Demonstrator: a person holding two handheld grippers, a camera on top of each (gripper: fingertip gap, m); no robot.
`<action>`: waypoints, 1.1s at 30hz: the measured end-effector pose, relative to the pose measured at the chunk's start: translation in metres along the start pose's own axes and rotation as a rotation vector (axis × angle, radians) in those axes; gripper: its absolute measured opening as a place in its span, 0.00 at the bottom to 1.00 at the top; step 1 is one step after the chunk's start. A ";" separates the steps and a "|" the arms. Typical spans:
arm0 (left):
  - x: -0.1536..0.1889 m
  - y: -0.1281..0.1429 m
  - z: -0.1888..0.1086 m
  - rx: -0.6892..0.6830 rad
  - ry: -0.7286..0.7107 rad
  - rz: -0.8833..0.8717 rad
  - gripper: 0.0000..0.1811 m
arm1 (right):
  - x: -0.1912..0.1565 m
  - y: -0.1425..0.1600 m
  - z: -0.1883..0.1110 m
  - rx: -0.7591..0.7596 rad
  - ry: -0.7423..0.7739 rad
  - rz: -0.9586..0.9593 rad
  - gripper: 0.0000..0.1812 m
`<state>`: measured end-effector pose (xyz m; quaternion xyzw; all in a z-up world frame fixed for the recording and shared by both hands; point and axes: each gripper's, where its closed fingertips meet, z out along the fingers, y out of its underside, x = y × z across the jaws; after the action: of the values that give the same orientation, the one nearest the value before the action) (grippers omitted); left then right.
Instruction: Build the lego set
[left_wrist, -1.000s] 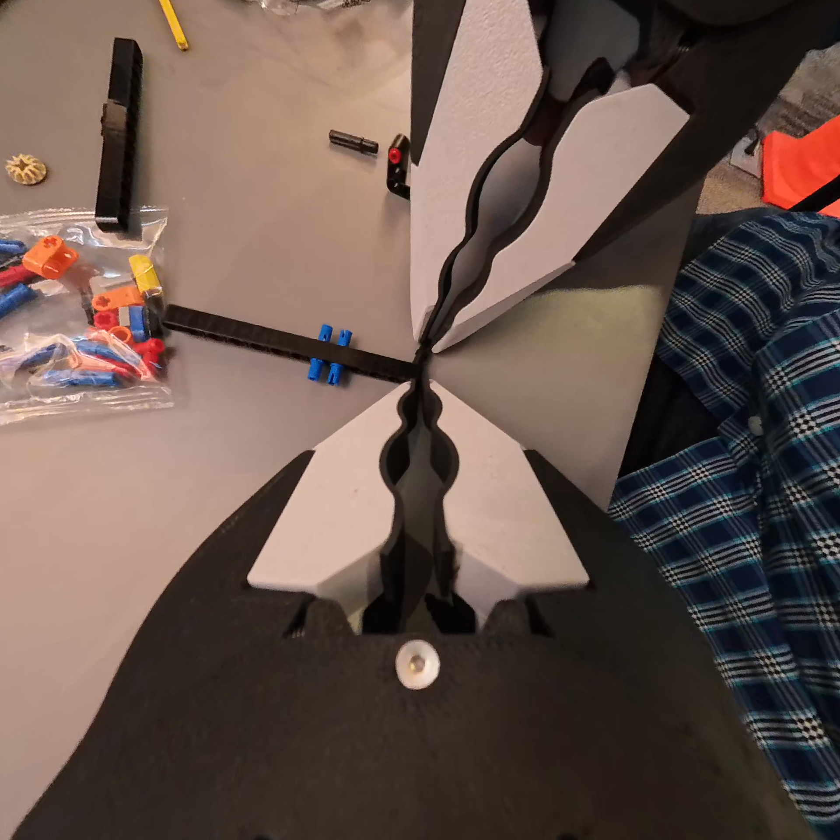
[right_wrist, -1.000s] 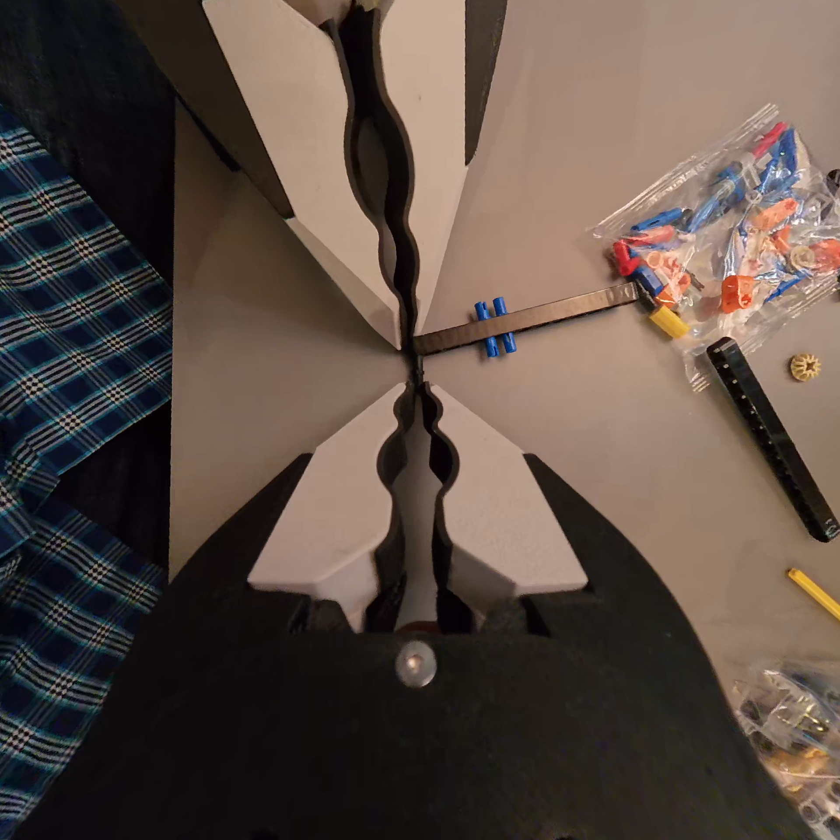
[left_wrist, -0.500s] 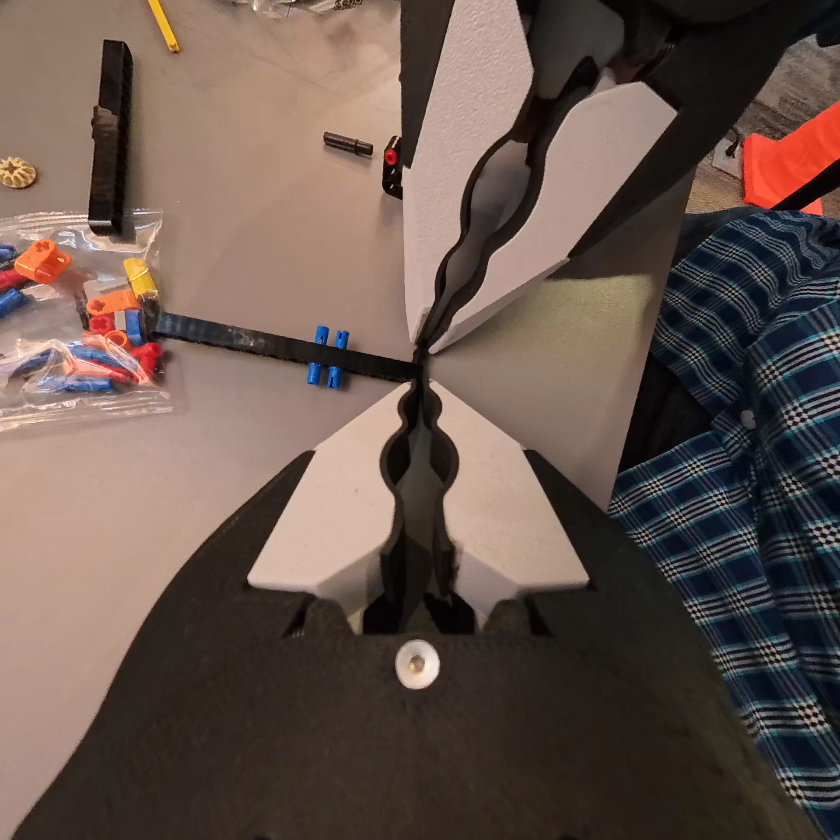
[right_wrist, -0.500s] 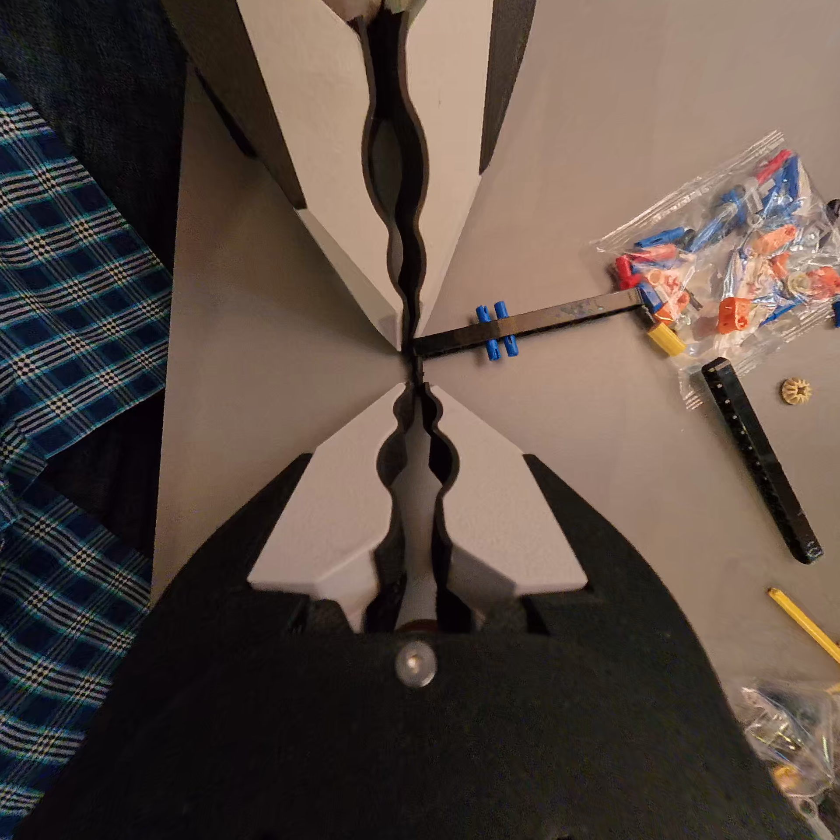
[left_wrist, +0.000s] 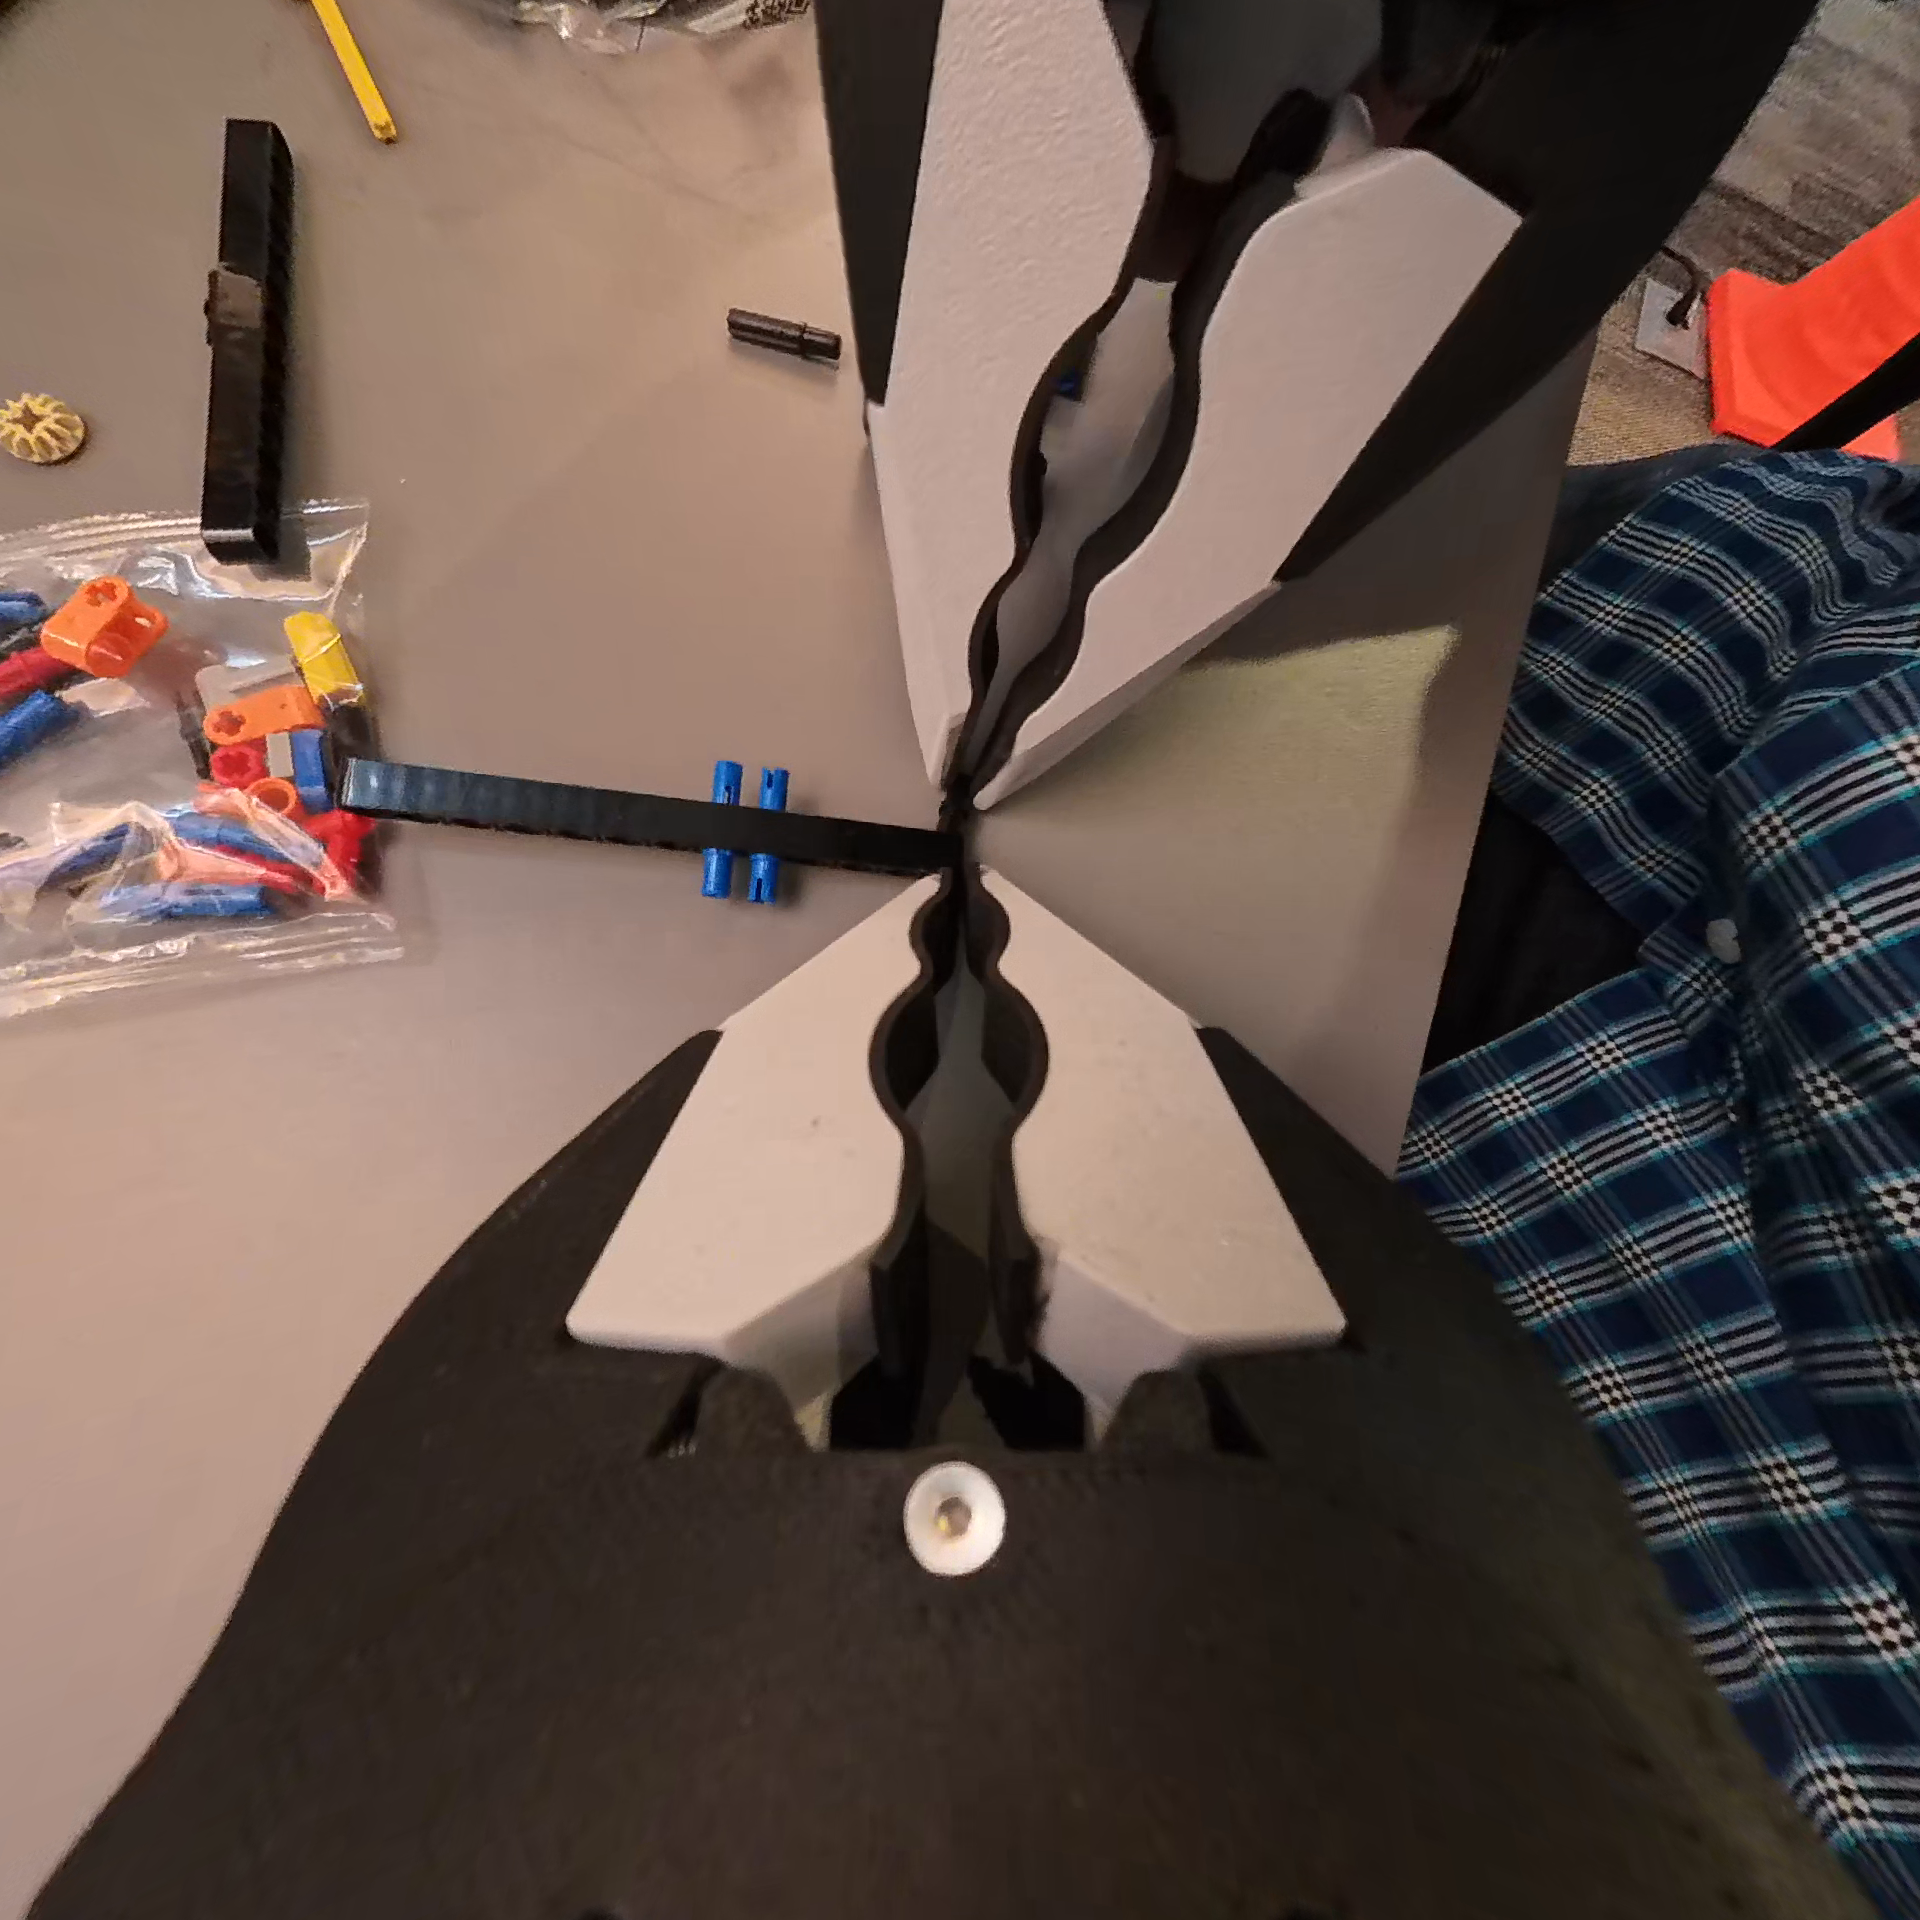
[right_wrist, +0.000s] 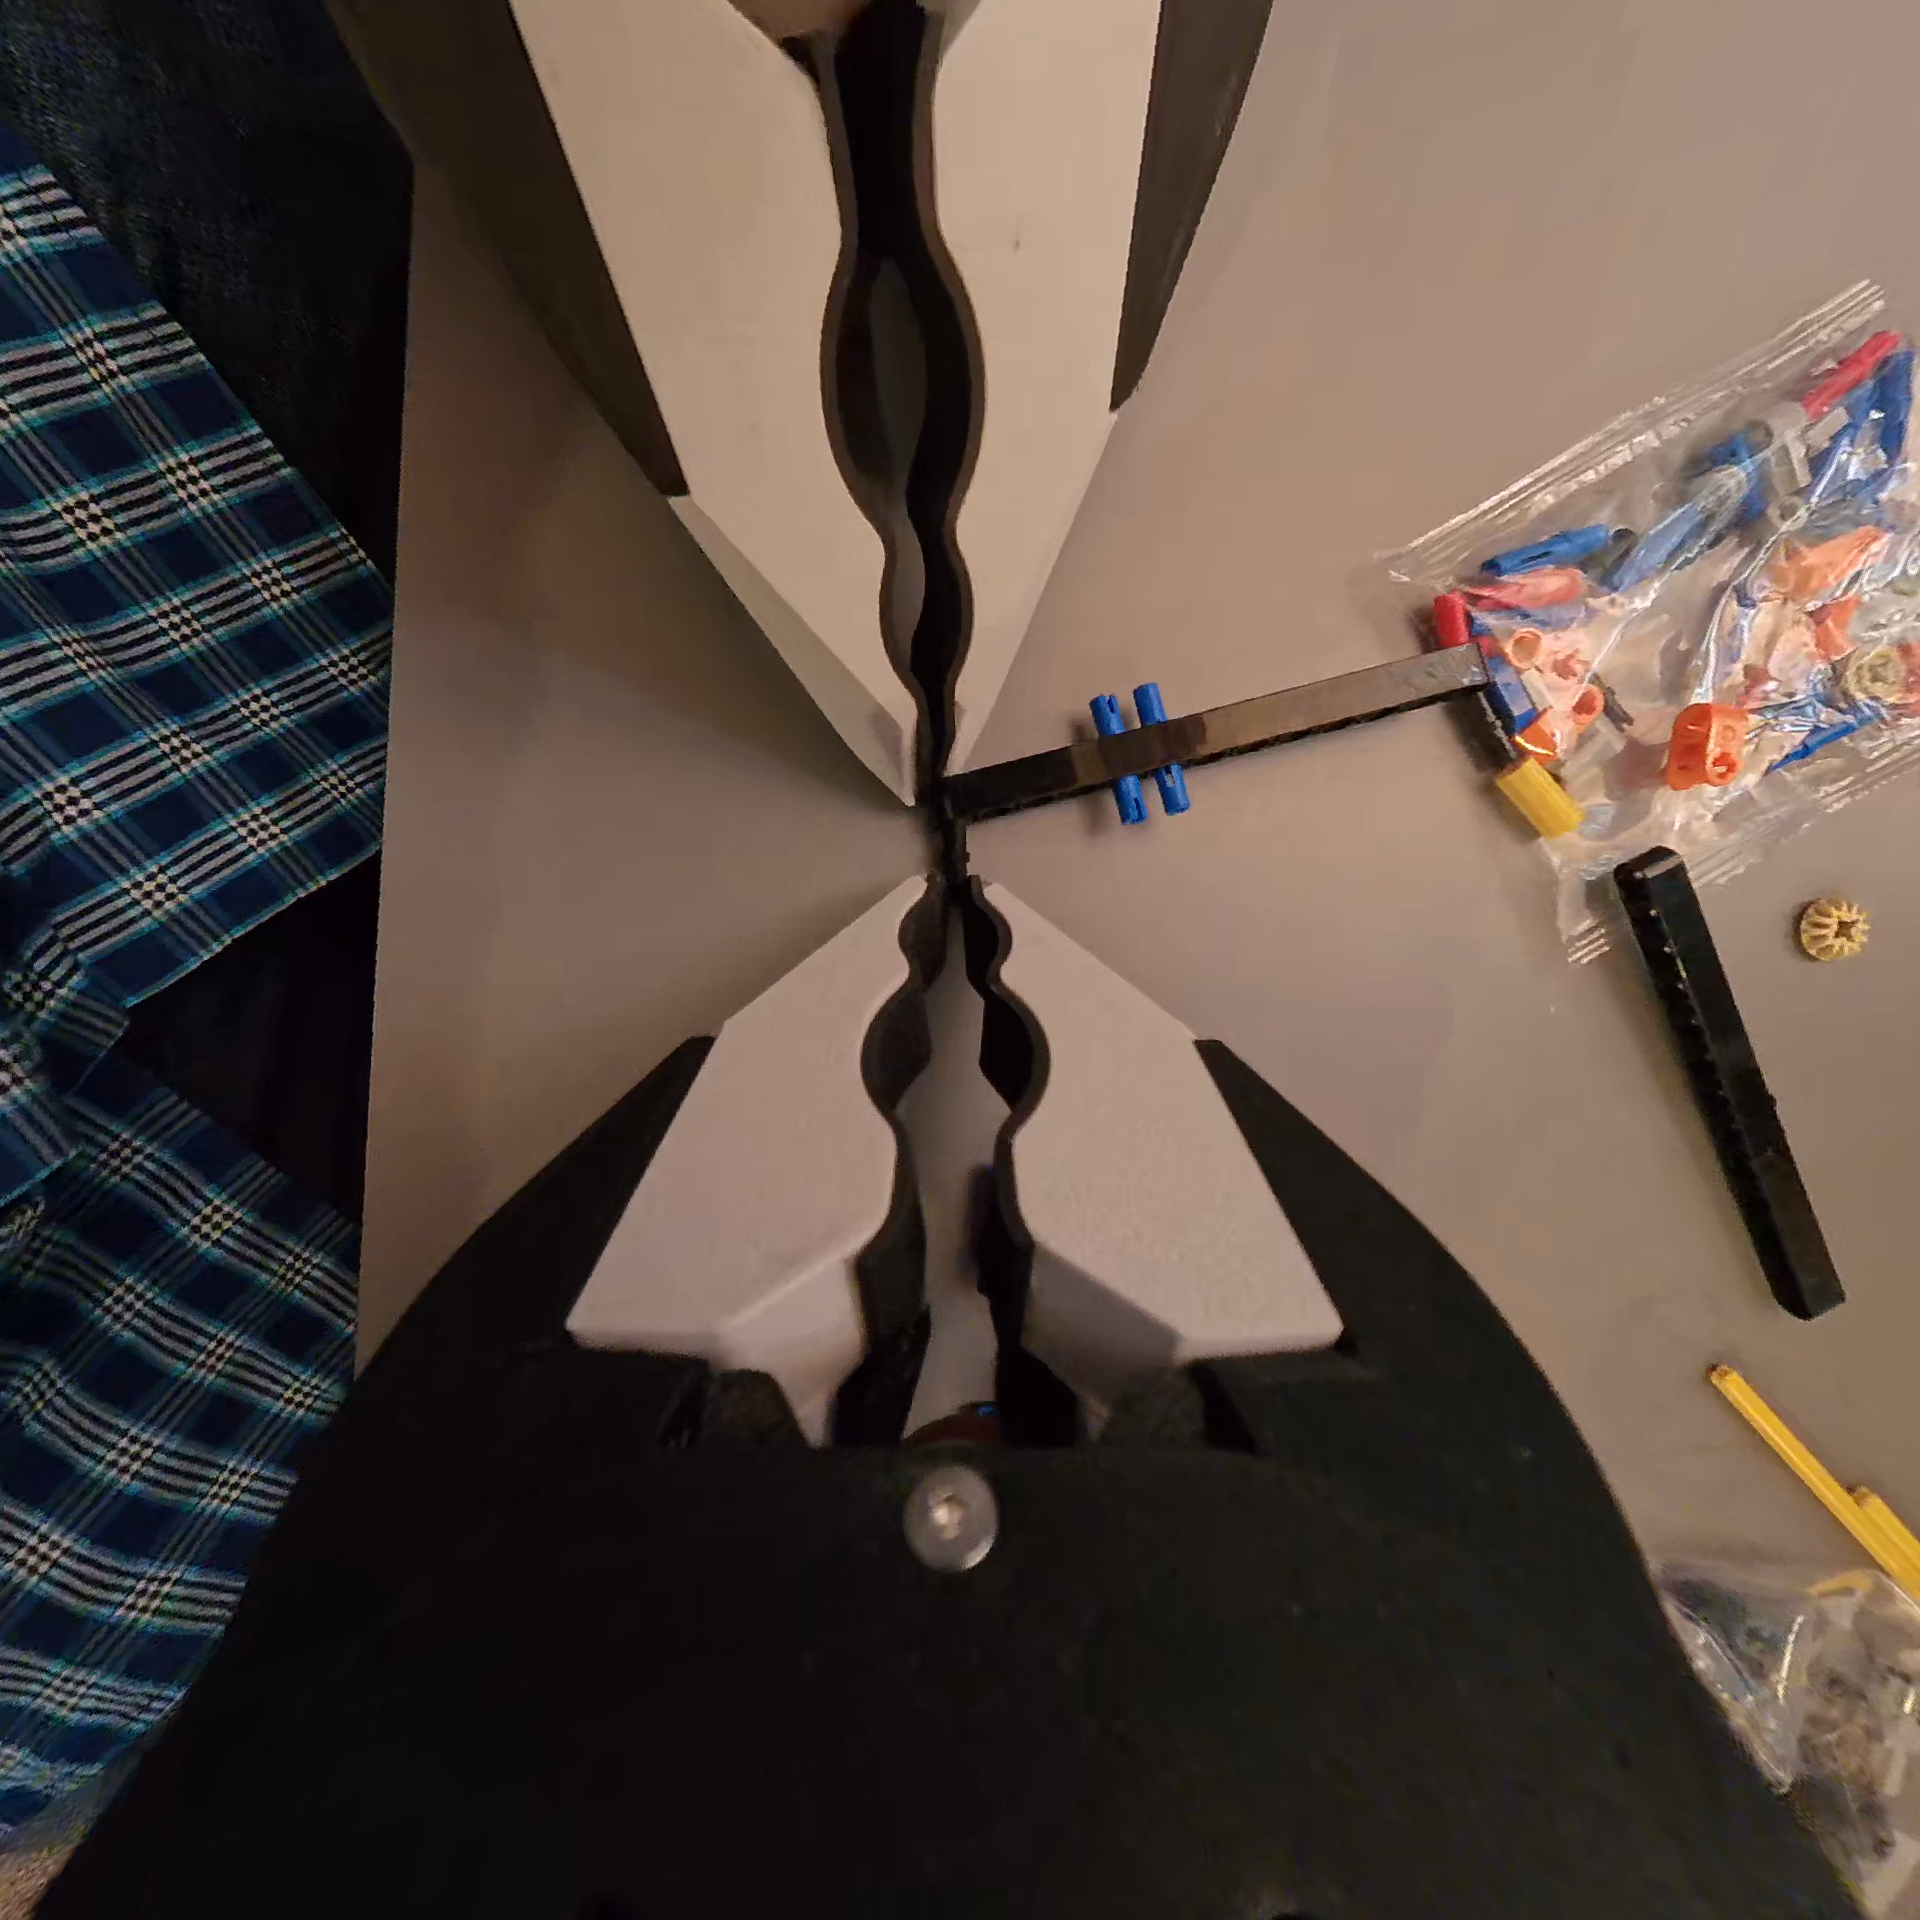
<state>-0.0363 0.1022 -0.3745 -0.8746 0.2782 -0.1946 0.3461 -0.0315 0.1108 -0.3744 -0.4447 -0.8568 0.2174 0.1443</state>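
A long black beam (left_wrist: 582, 816) (right_wrist: 1299, 717) with two blue pins (left_wrist: 743, 831) (right_wrist: 1138, 753) through it is held level above the grey table. My left gripper (left_wrist: 956, 883) is shut on the beam's near end. My right gripper (right_wrist: 951, 883) meets it tip to tip from the opposite side. It is shut on what looks like a small black pin (right_wrist: 951, 844) at the beam's end hole. Each gripper also shows in the other's view, the right (left_wrist: 964, 798) and the left (right_wrist: 935, 774).
A clear bag of coloured small parts (left_wrist: 177, 748) (right_wrist: 1714, 623) lies under the beam's far end. Nearby lie a second black beam (left_wrist: 249, 343) (right_wrist: 1725, 1081), a tan gear (left_wrist: 42, 426), a yellow axle (right_wrist: 1808, 1455) and a loose black pin (left_wrist: 781, 338). A person's plaid shirt (left_wrist: 1714, 935) is past the table edge.
Both grippers stay shut at the beam's end. They have shifted slightly together over the table, so the bag and loose parts have drifted in both views.
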 end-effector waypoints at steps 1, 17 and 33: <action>0.000 0.000 0.000 0.000 0.000 0.001 0.00 | 0.000 0.000 0.000 -0.004 -0.004 0.004 0.00; -0.002 -0.001 0.001 -0.061 -0.085 0.133 0.00 | 0.001 0.001 0.000 -0.046 -0.034 0.039 0.00; -0.009 -0.001 -0.001 -0.208 -0.296 0.381 0.00 | 0.001 0.001 0.000 -0.060 -0.041 0.068 0.00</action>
<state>-0.0429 0.1081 -0.3744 -0.8562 0.4028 0.0337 0.3216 -0.0312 0.1120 -0.3745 -0.4730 -0.8502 0.2057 0.1057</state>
